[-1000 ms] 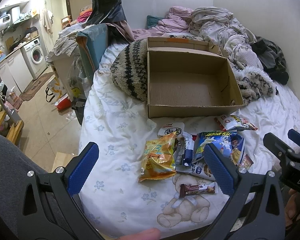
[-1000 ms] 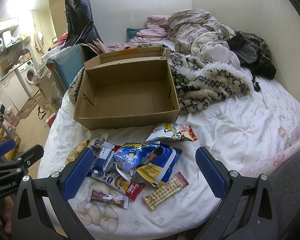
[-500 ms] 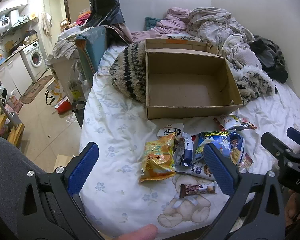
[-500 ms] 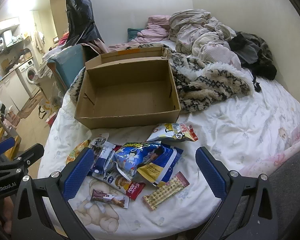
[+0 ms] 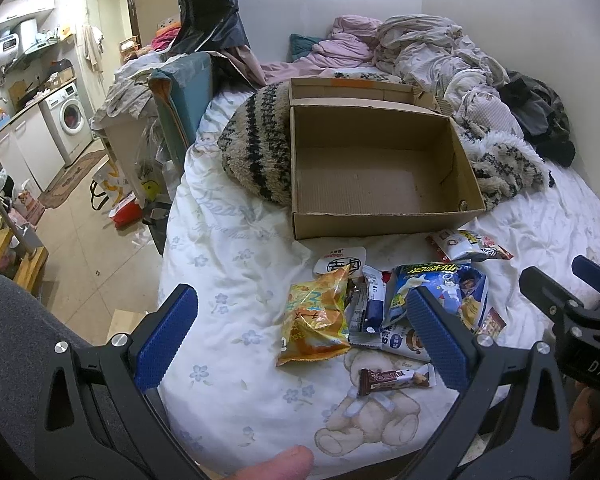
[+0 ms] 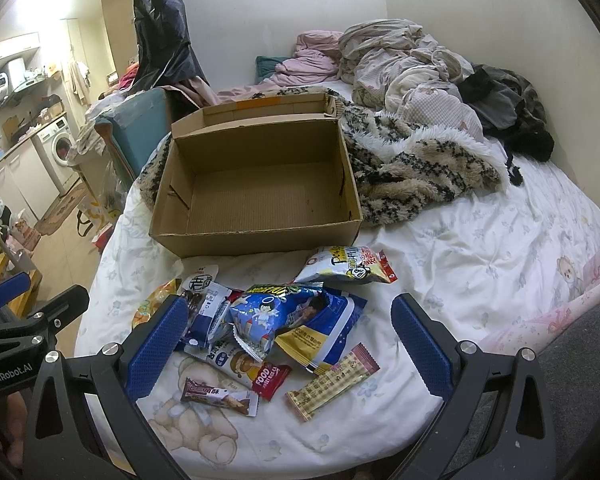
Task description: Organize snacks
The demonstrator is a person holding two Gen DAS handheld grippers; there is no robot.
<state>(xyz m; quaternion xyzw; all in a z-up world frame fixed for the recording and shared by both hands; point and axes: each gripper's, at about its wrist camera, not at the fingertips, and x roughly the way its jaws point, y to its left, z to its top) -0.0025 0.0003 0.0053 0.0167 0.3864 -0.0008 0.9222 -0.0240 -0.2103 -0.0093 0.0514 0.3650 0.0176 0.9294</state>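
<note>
Fingers of both grippers [image 5: 302,334] [image 6: 288,344] gape wide over snacks [image 6: 284,320] beside empty box [image 6: 260,236]

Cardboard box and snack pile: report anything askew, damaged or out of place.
The cardboard box is empty, and its near rim looks ragged. Every snack lies loose on the bedsheet in an overlapping heap, with the blue angel bag crumpled on top. The chocolate bar and wafer bar lie apart. Nothing looks spilled.

White walls [image 6: 284,4] meet behind a rumpled bed [image 6: 480,240]; a washing machine [image 5: 73,118] stands across the tiled floor [image 5: 88,248].
</note>
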